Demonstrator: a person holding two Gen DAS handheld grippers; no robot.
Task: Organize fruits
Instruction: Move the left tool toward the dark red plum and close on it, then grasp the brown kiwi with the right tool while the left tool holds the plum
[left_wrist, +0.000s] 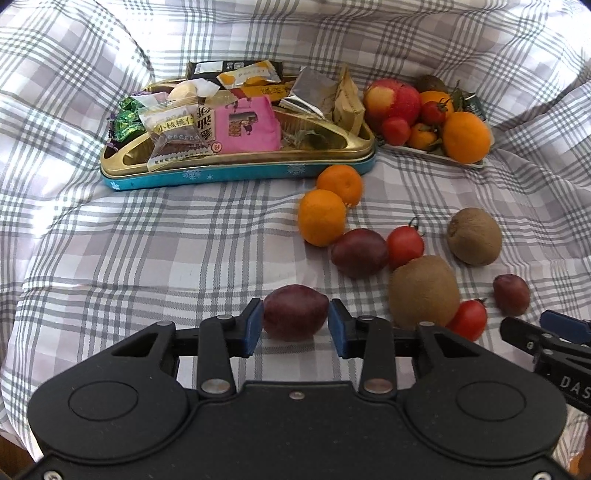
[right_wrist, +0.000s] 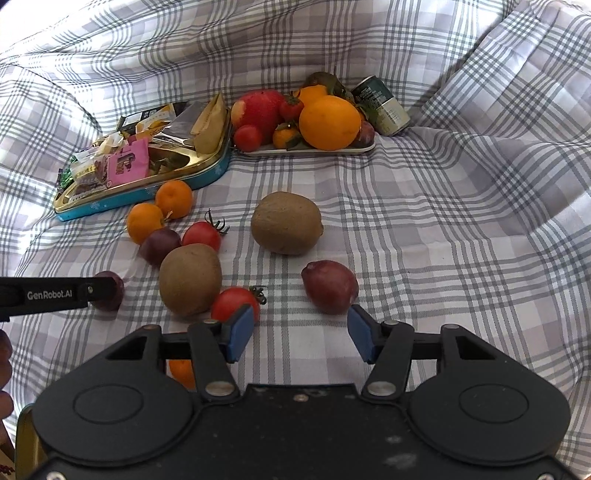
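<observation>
All I see around the work is a grey and white plaid cloth, spread flat in the middle and rising in soft rumpled folds at the back and both sides. Bright light washes over it from the left, bleaching a patch there. At the lower left corner a sliver of brown wooden surface shows.

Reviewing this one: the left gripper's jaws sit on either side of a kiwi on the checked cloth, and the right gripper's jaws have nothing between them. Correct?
Not quite. The fruit between the left gripper jaws is a dark purple passion fruit, not a kiwi; the left wrist view shows it. The rest holds: it lies on the checked cloth, and the right gripper jaws have nothing between them.
</observation>
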